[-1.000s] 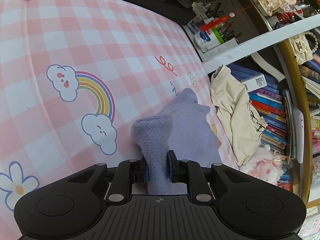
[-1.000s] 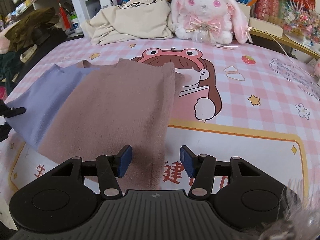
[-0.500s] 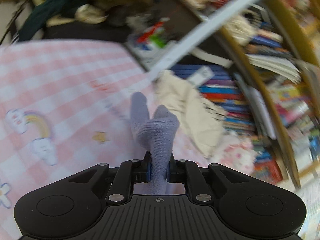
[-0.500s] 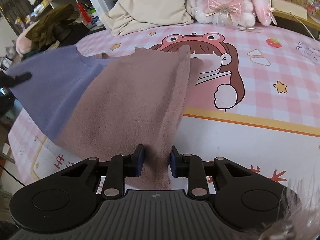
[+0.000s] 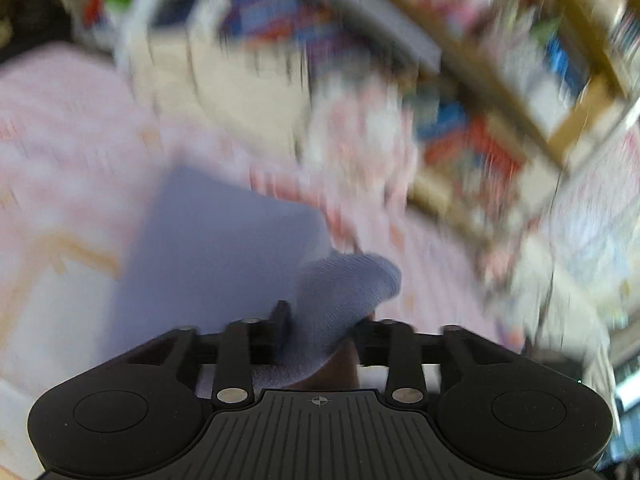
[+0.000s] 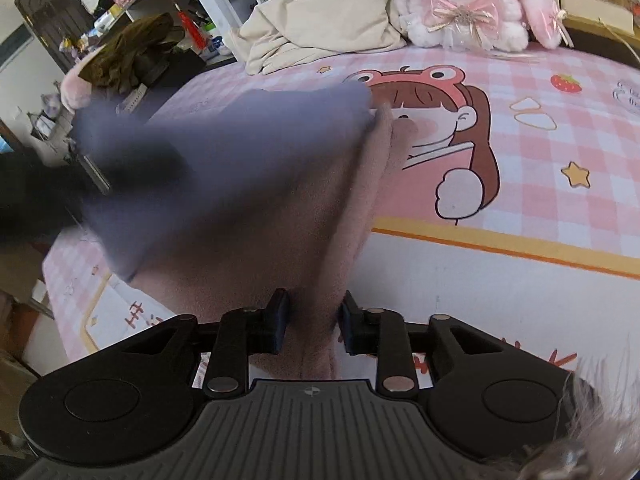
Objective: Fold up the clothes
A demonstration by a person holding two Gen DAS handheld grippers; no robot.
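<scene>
A two-tone knit garment lies on the pink checked bed cover (image 6: 520,92); one part is lavender (image 6: 240,128), the other dusty pink (image 6: 280,232). My left gripper (image 5: 322,320) is shut on a bunched lavender corner (image 5: 344,288) and holds it raised; the left wrist view is heavily blurred. The left gripper shows as a dark blur (image 6: 120,168) at the left of the right wrist view, with the lavender part lifted over the pink part. My right gripper (image 6: 314,316) is shut on the pink hem (image 6: 316,332) near the bed's front.
A cream shirt (image 6: 320,16) and a white plush rabbit (image 6: 468,4) sit at the far edge of the bed before bookshelves. A dark olive garment (image 6: 136,52) lies on a surface at far left. The bed cover's right side shows cartoon prints.
My left gripper has swung the lavender corner up and rightward over the pink part, with fast motion blur. My right gripper closed on the pink hem and keeps its hold.
</scene>
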